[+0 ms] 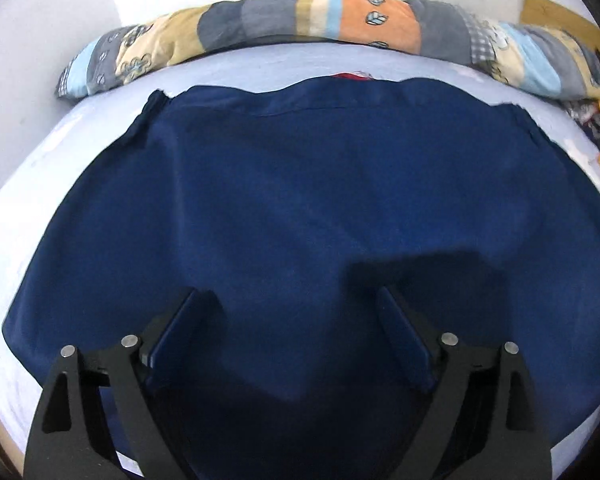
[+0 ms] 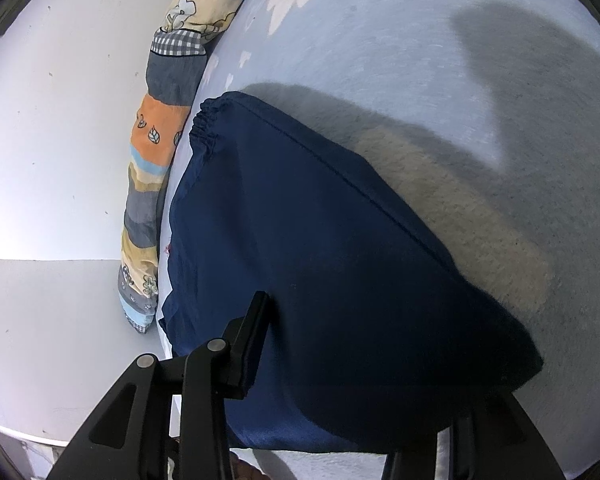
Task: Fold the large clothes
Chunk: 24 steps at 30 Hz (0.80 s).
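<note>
Large navy blue fabric garment (image 1: 300, 208) spread flat on pale blue bed sheet (image 1: 40, 168), left gripper (image 1: 292, 312) near, its black fingers (image 1: 180, 320) spread wide above the cloth, long patchwork bolster (image 1: 319, 24) along the far edge, white wall (image 1: 40, 20) far left

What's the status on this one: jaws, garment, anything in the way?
Left gripper jaws open, hovering over navy garment. Right gripper jaws spread, fabric draped between them, far finger hidden. Garment spread on pale blue bed sheet. Patchwork quilt roll along far edge, apart.
</note>
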{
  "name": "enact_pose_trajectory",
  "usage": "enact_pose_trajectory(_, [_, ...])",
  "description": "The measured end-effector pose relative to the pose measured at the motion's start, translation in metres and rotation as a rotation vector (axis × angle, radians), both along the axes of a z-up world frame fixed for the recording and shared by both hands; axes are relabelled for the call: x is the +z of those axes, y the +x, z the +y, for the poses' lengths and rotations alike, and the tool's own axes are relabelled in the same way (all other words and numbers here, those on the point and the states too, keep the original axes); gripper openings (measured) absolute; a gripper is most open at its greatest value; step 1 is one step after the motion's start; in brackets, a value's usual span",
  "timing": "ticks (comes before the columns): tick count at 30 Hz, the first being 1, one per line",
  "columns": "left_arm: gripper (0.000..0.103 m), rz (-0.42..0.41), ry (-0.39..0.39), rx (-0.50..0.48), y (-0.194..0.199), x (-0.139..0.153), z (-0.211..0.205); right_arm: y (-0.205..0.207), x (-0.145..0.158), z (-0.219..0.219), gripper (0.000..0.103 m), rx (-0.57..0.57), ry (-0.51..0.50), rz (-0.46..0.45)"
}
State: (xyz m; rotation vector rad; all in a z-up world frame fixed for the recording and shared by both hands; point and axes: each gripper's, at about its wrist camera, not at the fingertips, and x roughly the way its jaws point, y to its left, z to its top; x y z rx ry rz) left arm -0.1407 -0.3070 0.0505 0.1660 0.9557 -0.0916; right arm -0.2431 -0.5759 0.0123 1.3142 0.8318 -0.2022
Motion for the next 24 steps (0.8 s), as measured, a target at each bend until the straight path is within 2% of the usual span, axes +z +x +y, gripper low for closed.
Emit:
enact_pose_trajectory(5, [0.090,-0.044,0.000,0.085,-0.004,0.001,0.009,0.001,0.000,0.000,0.046,-0.009,0.009,-0.010])
enact_pose_trajectory(10, [0.091,-0.052,0.036,0.072,-0.002,-0.008,0.003,0.005,-0.006,-0.002,0.047,-0.009,0.020,-0.040])
enact_pose_trajectory(14, [0.092,-0.048,0.026,0.074,0.000,-0.009,0.004,0.014,-0.016,-0.007,0.046,-0.011,0.057,-0.077])
enact_pose_trajectory(17, [0.092,-0.052,0.028,0.070,0.000,-0.009,0.003,0.018,-0.011,-0.006,0.020,0.014,0.032,-0.100])
enact_pose_trajectory(20, [0.093,-0.054,0.027,0.073,-0.001,-0.010,0.003,0.019,0.006,-0.001,0.015,0.028,-0.026,-0.131])
enact_pose_trajectory(24, [0.093,-0.061,0.031,0.073,-0.002,-0.011,0.002,0.020,0.023,0.005,0.015,0.038,-0.083,-0.164])
